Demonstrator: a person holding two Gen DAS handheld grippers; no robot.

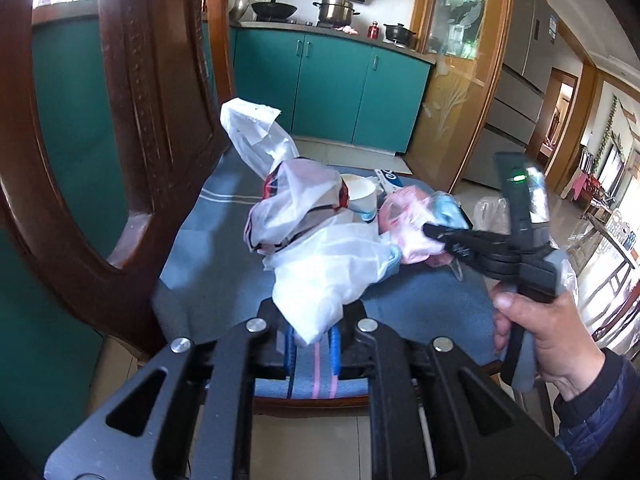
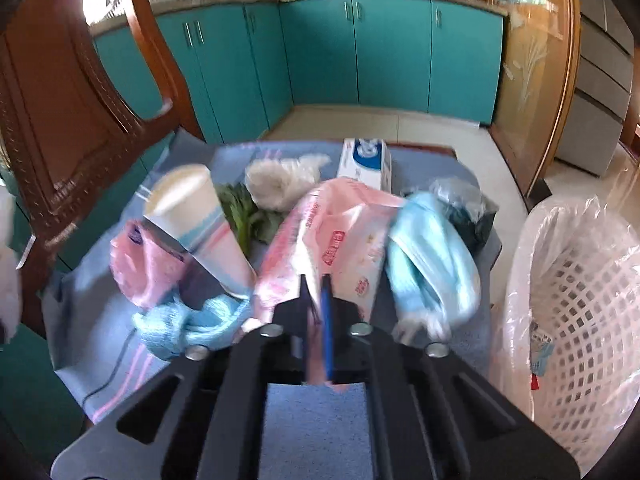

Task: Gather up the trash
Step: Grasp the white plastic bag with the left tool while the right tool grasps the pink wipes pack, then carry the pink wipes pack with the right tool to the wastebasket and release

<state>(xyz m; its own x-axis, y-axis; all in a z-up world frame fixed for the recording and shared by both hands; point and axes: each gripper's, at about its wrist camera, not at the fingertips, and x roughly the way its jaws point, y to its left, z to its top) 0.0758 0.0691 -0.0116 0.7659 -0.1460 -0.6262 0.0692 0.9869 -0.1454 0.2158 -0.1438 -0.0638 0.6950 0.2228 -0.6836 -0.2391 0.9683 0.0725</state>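
Two grippers, both clamped on plastic. Bottom middle of the left wrist view, the left gripper (image 1: 313,340) has its blue pads pinched tight on the tail end of a white plastic bag (image 1: 320,256), and that bag rises up the center of the frame with a red-and-black printed bit near the top. Over at the right of that same shot you can see the right gripper (image 1: 430,231) in the person's hand (image 1: 548,344), nose buried in a pink plastic bag (image 1: 404,220). In the right wrist view, the right gripper (image 2: 320,300) is closed on that pink plastic bag (image 2: 340,240) at center frame, film squeezed between the fingers. It's pretty motion-blurred. Just left of it a paper cup (image 2: 200,220) sits tilted, and below that some light blue knit fabric (image 2: 192,324); more light blue stuff (image 2: 432,256) hangs to the right of the pink bag. Behind, toward the upper middle, there's a clear bag with something white in it (image 2: 280,180), green leaves (image 2: 240,212) and a white-and-blue box (image 2: 366,160). All of this sits on a chair seat with a blue striped cloth (image 2: 100,292), carved wooden chair back (image 2: 60,120) at upper left. At the far right edge, a white lattice basket lined with clear plastic (image 2: 580,320) is just beside the seat. Teal cabinets (image 2: 360,52) across the top.
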